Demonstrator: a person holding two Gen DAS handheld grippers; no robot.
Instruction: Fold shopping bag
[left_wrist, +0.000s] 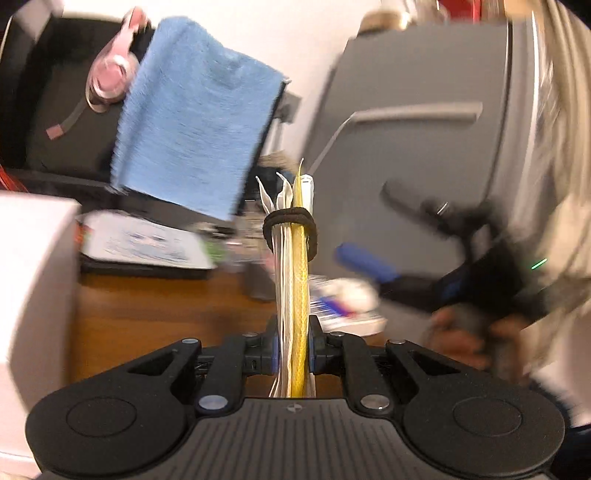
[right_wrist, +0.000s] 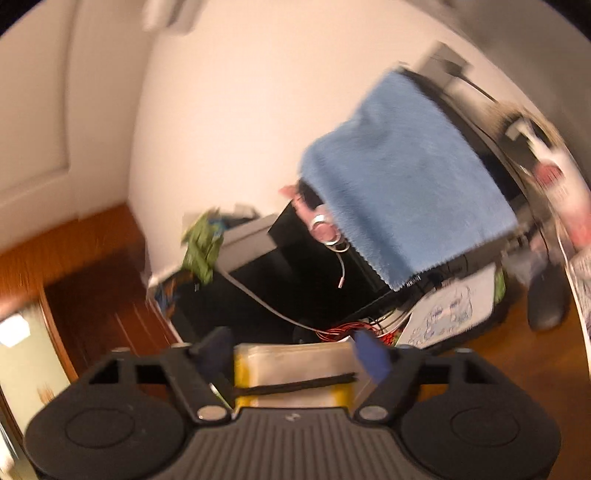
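Above the wooden desk (left_wrist: 155, 306), the left gripper (left_wrist: 293, 354) pinches the folded shopping bag (left_wrist: 293, 295), a thin, soft, light bundle (cinched by a black elastic band (left_wrist: 290, 218)). Rightward, the right gripper (left_wrist: 354, 236) hangs spread, clear of it. Best gripped across the flat layers.

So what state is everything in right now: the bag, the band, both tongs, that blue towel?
Shopping bag: folded flat, edge-on, held up.
Black elastic band: looped around the bag.
Left tongs: shut on the bag.
Right tongs: open, bag between them.
Blue towel: draped over a monitor.
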